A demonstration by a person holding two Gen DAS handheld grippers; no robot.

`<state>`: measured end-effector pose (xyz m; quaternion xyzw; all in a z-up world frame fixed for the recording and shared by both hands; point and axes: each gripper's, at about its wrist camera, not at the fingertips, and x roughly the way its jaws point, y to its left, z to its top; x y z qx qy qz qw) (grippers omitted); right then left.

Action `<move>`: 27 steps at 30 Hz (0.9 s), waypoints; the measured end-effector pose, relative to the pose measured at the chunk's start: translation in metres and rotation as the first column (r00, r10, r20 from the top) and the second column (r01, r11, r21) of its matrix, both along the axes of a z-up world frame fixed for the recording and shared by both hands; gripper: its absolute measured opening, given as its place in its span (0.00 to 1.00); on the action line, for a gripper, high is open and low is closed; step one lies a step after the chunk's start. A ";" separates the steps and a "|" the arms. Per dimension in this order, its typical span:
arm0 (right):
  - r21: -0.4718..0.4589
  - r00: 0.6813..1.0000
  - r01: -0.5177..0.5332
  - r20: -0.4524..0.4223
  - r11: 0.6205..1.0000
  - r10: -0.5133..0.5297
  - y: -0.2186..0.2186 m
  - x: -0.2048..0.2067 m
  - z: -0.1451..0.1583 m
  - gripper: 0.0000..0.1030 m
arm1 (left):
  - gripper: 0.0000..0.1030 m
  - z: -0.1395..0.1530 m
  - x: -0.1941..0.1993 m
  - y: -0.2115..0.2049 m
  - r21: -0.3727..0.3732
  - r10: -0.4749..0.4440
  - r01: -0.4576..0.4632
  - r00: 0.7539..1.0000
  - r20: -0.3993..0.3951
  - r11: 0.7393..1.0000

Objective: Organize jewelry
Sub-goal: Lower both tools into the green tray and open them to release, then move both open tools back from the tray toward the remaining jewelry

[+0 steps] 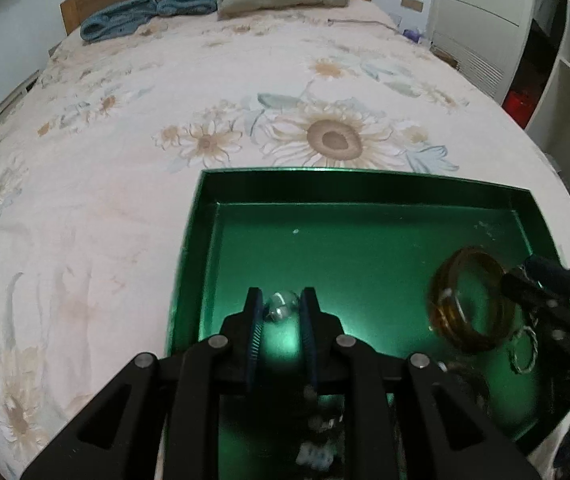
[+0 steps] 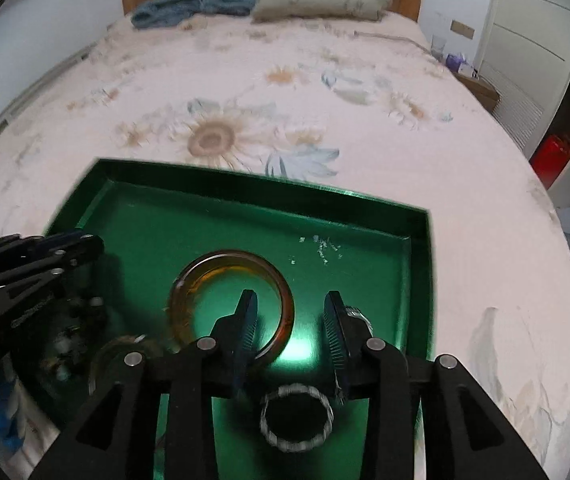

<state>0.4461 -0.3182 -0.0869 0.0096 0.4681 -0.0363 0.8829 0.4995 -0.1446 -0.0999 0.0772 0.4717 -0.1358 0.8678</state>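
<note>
Inside one green tray (image 2: 419,280): one amber bangle (image 2: 229,300), perhaps three smaller rings.

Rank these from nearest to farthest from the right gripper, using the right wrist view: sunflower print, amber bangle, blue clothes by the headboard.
From the right gripper:
1. Amber bangle, in the green tray, its rim between the fingers.
2. Sunflower print, mid-bed, past the tray.
3. Blue clothes, far left by the headboard.

Flowered bedspread (image 1: 165,120), folded blue garment (image 1: 141,14)
</note>
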 end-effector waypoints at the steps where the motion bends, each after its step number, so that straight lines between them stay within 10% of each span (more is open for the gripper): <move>1: 0.000 1.000 -0.004 0.022 1.000 0.004 0.000 -0.009 0.010 0.35 | 0.18 0.006 -0.006 0.003 -0.006 -0.005 0.005 1.000 0.008 1.000; 14: -0.061 0.954 -0.046 0.295 0.997 0.062 0.051 -0.204 0.128 0.63 | 0.32 0.135 -0.192 0.078 -0.054 -0.007 0.024 0.953 0.304 0.998; 27: -0.192 0.931 0.059 0.365 0.980 0.016 0.118 -0.403 0.133 0.77 | 0.44 0.139 -0.374 0.135 -0.038 0.029 -0.015 0.928 0.372 0.999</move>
